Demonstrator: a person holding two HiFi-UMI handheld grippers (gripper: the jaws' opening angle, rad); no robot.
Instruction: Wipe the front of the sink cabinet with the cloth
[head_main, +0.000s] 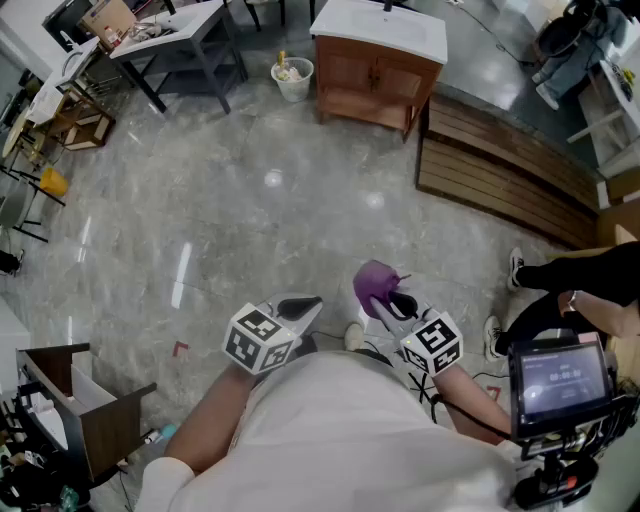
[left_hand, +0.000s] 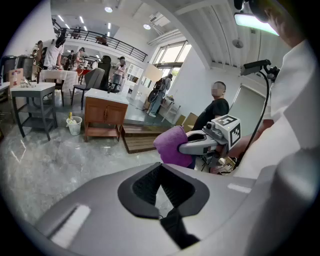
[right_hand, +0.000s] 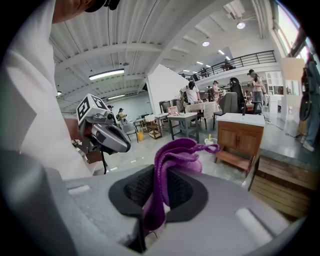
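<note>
Gleaming grey marble floor (head_main: 200, 200), sink cabinet (head_main: 378, 62) far off, R gripper (head_main: 393, 304) clamping cloth (head_main: 372, 284)

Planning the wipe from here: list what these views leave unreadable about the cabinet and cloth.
- Sink cabinet front: far and small in every view; dirt or marks unreadable.
- Its countertop: cut off by the head view's top edge.
- Purple cloth: lower end buried inside the right claw, right gripper view.
</note>
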